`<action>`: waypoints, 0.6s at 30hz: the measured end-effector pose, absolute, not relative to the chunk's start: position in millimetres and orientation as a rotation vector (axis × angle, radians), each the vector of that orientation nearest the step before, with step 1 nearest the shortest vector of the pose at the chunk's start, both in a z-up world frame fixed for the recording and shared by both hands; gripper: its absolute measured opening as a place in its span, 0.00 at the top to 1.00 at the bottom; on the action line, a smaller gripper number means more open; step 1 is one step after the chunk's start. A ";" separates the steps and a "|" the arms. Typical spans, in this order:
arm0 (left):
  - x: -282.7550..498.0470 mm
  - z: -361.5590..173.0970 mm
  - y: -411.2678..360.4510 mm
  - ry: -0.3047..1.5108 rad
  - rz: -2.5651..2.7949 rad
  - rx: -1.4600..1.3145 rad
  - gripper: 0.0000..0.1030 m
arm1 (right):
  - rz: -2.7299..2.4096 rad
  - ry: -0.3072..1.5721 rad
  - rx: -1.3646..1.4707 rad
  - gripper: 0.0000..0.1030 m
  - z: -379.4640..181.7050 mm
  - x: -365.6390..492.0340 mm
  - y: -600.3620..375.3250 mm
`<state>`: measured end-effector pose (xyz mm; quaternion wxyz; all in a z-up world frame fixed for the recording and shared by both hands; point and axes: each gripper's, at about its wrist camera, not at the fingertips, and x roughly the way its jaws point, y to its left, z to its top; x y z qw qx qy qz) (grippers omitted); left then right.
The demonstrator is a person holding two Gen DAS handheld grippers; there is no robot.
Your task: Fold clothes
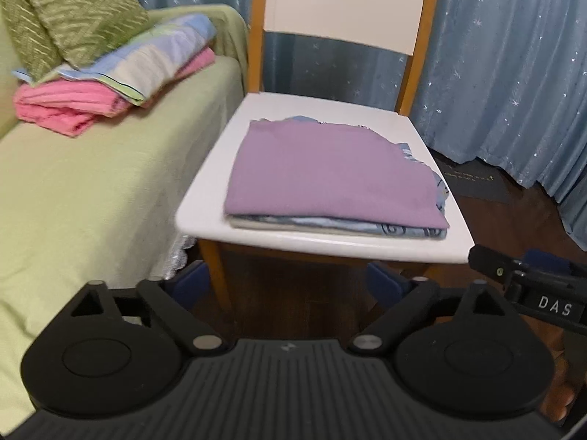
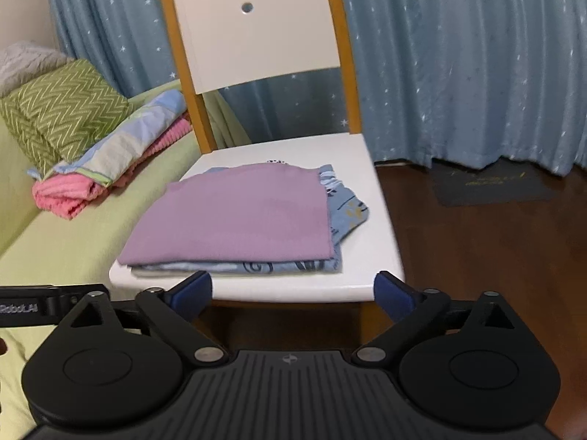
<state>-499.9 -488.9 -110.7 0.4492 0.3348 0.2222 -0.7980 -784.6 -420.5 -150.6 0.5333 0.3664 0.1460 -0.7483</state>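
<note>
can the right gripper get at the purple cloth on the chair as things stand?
Probably yes. The right gripper is open and empty, facing the purple cloth, which lies topmost on the chair seat; nothing sits between them.

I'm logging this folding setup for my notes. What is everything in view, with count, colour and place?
purple cloth: one, purple, folded, top of the pile on the chair seat
blue patterned cloth: one, blue, folded under the purple one
chair: one, white with wooden frame, centre
sofa: one, green cover, left
cushion: two, green, on the sofa
pink cloth: one, pink, folded on the sofa
striped cloth: one, pastel, on the pink one
curtain: blue, starred, behind
mat: one, dark, on the floor
left claw: open, empty
right claw: open, empty
</note>
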 end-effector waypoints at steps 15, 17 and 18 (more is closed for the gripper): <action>-467.3 -73.3 -391.7 0.462 -1.966 0.742 0.01 | -1.826 0.225 0.845 0.00 -101.4 -764.6 -340.7; -465.6 -69.7 -385.2 0.467 -1.975 0.732 0.01 | -1.816 0.203 0.843 0.00 -95.9 -765.8 -334.6; -464.9 -67.9 -382.3 0.467 -1.977 0.727 0.01 | -1.816 0.214 0.833 0.00 -93.3 -764.6 -332.9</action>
